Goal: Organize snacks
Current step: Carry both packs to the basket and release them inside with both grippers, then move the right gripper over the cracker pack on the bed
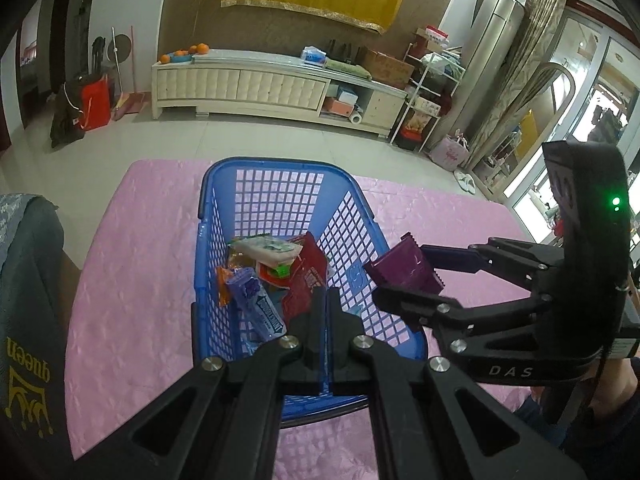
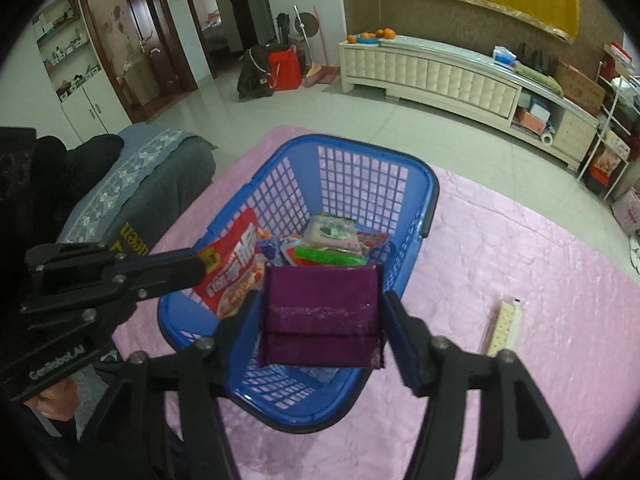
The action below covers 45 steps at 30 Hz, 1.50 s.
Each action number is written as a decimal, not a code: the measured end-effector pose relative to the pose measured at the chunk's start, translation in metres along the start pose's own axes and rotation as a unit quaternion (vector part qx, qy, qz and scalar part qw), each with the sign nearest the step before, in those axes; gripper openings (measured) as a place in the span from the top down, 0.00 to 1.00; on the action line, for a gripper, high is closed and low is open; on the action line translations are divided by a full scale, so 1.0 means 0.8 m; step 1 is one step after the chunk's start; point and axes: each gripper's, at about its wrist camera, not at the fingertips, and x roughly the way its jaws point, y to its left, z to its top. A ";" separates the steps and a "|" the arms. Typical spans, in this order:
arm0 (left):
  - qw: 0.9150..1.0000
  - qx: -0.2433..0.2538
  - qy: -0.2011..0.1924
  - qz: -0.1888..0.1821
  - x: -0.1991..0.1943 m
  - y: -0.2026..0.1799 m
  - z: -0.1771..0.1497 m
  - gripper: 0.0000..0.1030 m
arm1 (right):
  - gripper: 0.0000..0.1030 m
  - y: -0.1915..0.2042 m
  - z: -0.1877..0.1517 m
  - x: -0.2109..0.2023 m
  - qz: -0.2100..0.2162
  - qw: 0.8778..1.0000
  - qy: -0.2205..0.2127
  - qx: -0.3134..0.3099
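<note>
On your right wrist view alone, a cream strip [image 2: 505,326] lies beside the blue basket [image 2: 404,280]. Your left gripper [image 1: 325,308] clamps the basket's rim; your right gripper's [image 2: 320,312] parted jaws flank a glossy purple packet [image 2: 320,312], one pad apart from it.

The right tool [image 2: 320,312] frames a purple packet [image 2: 320,312] above the blue basket [image 2: 416,216]; a gap shows at its right finger [image 2: 404,340]. The left tool [image 2: 196,266] grips the basket's left rim.

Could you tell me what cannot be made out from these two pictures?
Floor of the blue basket: left wrist view, covered by snacks and the left gripper.
Label of the purple packet: right wrist view, blurred.
Pale object on the tablecloth: right wrist view, too small, behind the right gripper.
</note>
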 end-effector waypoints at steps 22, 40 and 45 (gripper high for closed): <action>0.998 0.030 0.034 0.049 0.021 -0.037 -0.007 0.90 | 0.00 -0.054 -0.036 -0.044 -0.047 0.998 -0.023 0.042; 0.993 0.073 -0.008 0.093 -0.036 -0.086 -0.002 0.28 | 0.00 -0.093 -0.061 -0.125 -0.077 0.985 -0.081 0.131; 0.991 0.084 -0.007 0.101 -0.040 -0.103 0.005 0.28 | 0.00 -0.097 -0.059 -0.135 -0.079 0.984 -0.084 0.135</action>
